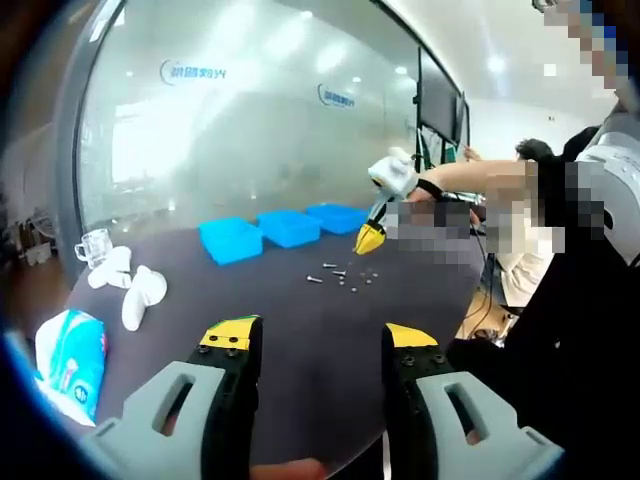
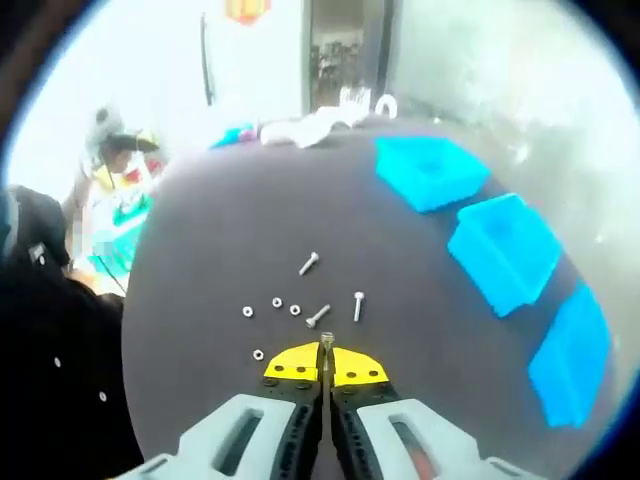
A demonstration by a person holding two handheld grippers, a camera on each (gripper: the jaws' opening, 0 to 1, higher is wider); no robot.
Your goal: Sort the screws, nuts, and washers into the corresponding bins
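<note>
Three blue bins (image 1: 230, 240) (image 2: 505, 250) stand in a row on the dark round table (image 1: 300, 330). Loose screws (image 2: 318, 316), nuts and washers (image 2: 277, 302) lie scattered in front of them, and appear as a small cluster (image 1: 340, 275) in the left gripper view. My right gripper (image 2: 326, 352) is shut on a small metal piece that looks like a screw, just above the table near the cluster. It also appears as a yellow tip (image 1: 368, 240) beside the bins. My left gripper (image 1: 320, 335) hangs open with nothing between its fingers, well back from the parts.
White objects (image 1: 140, 295), a glass mug (image 1: 93, 245) and a blue-white packet (image 1: 70, 355) sit at the table's left edge. A glass wall stands behind the bins. A person (image 1: 520, 220) is at the table's right side.
</note>
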